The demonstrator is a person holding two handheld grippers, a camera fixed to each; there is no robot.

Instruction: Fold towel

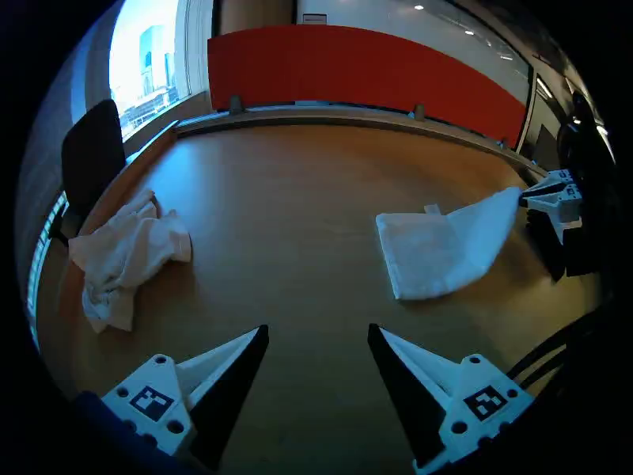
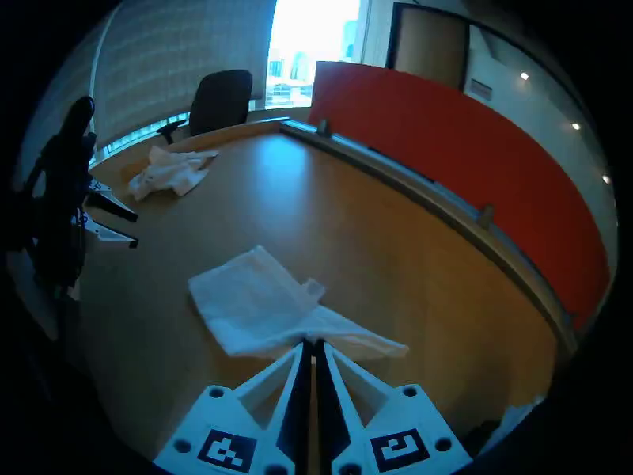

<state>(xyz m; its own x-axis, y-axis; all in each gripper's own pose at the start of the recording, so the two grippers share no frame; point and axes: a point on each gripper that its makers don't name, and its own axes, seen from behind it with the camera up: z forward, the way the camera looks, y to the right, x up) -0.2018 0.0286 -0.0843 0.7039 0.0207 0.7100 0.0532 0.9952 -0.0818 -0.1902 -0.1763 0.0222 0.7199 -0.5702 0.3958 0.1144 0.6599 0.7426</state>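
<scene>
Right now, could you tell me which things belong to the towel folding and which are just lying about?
In the job: half-folded towel, right gripper pinching its corner, open left gripper, table.
Lying about: crumpled towel, office chair, red partition.

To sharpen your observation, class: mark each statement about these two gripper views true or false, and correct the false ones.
1. The right gripper pinches an edge of the partly folded towel. True.
2. The crumpled towel lies near the black office chair. True.
3. The left gripper grips the crumpled towel. False: it is open over the bare table, holding nothing.
4. The partition along the table's far edge is blue. False: it is red.
</scene>
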